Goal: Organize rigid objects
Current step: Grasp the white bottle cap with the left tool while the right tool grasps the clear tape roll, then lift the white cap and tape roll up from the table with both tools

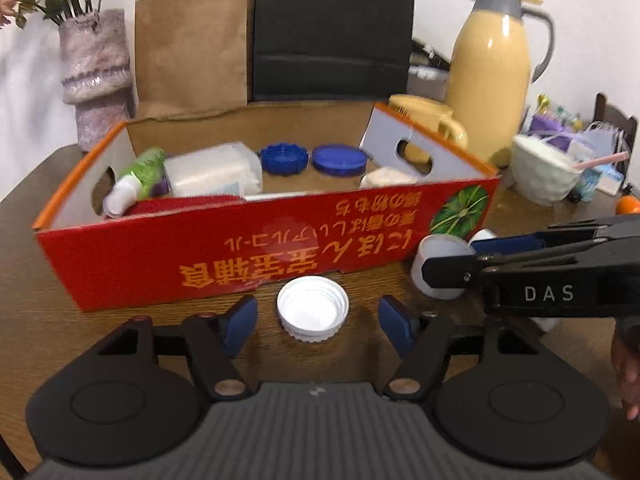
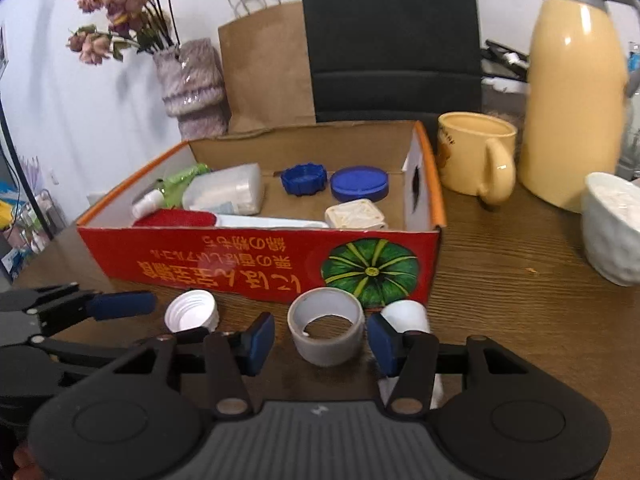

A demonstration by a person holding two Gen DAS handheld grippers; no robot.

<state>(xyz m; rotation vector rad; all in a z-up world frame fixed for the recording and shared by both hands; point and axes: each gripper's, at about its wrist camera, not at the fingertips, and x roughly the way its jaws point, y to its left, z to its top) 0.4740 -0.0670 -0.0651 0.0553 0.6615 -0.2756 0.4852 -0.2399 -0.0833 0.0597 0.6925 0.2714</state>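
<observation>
A white screw cap (image 1: 313,308) lies open side up on the wooden table, just in front of the red cardboard box (image 1: 160,264). My left gripper (image 1: 318,322) is open around the cap, with a gap at each blue pad. A grey ring (image 2: 326,330) stands on the table between the pads of my right gripper (image 2: 320,338), which is open; the right pad is very close to it. A small white bottle (image 2: 404,314) lies behind the right finger. The box (image 2: 240,264) holds two blue lids (image 2: 360,184), a clear tub (image 2: 228,192), a green bottle and a cream square piece (image 2: 354,214).
A yellow thermos (image 2: 572,92) and a yellow mug (image 2: 472,152) stand to the right of the box, with a white bowl (image 2: 612,224) nearer. A vase with flowers (image 2: 192,84), a paper bag (image 2: 264,68) and a black chair back (image 2: 392,36) stand behind it.
</observation>
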